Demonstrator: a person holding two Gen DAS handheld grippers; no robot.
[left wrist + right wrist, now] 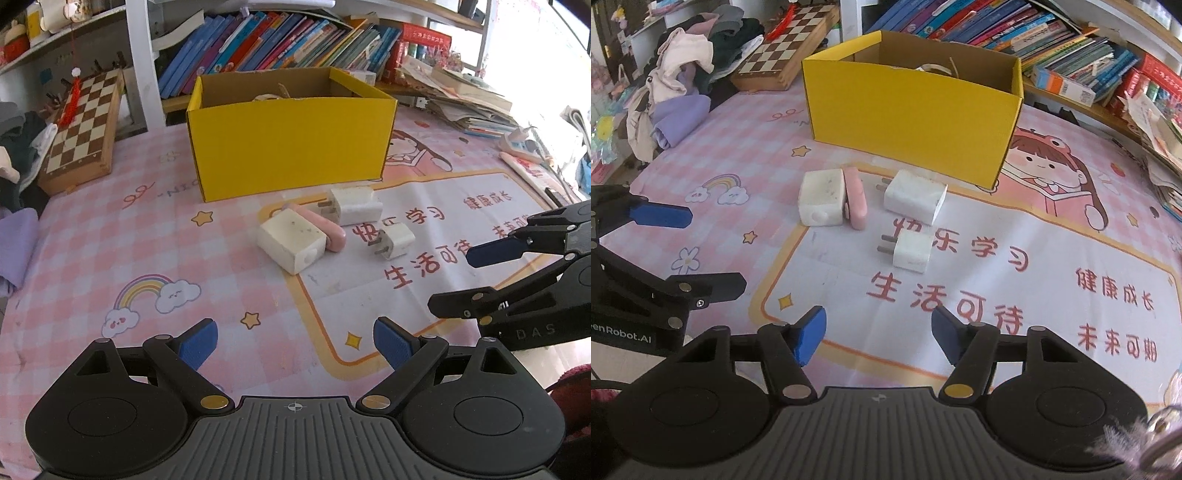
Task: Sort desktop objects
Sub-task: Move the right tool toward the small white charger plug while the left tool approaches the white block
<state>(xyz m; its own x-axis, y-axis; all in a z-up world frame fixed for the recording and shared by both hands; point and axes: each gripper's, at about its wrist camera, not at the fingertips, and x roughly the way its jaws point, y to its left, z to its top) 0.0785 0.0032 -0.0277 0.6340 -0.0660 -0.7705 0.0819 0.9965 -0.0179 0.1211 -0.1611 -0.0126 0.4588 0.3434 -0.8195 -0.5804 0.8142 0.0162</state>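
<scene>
left wrist view, boxy white chargers [291, 242], rounded pink case [320, 226], yellow cardboard box [291, 147]

The desk mat [1015, 280] reads 快乐学习, 生活可待, 健康成长.

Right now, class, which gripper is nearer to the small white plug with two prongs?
Right, by a little. The right gripper sits open almost directly before the small white plug. The left gripper, also open, is farther back, with the plug ahead to its right.

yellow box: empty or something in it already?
Not empty. A pale, cord-like item shows above the rim inside the yellow box; what it is, cannot tell.
</scene>
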